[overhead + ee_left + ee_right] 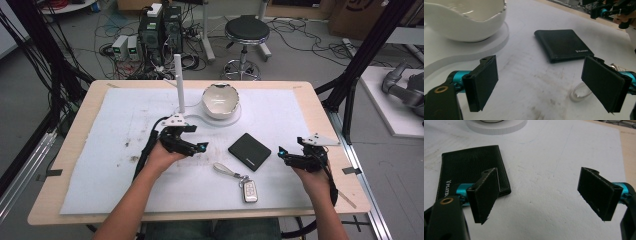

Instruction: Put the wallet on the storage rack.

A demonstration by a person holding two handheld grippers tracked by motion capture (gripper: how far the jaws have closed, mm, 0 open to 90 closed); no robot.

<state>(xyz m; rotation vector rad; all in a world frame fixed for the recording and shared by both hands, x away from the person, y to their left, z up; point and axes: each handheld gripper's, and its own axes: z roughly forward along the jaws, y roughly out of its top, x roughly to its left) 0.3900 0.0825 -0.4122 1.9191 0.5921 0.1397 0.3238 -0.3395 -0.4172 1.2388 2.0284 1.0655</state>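
The fingers of the left gripper point(200, 148) are spread wide with nothing between them, and those of the right gripper point(283, 153) are spread wide and empty too. The white mat point(125, 170) is laid over the wooden table point(75, 125). The white bowl point(220, 100) is seated on its white stand point(235, 118) at the far side. The black wallet point(249, 151) is placed flat between the two grippers, touched by neither. The car key point(249, 190) with its strap is found just in front of the wallet.
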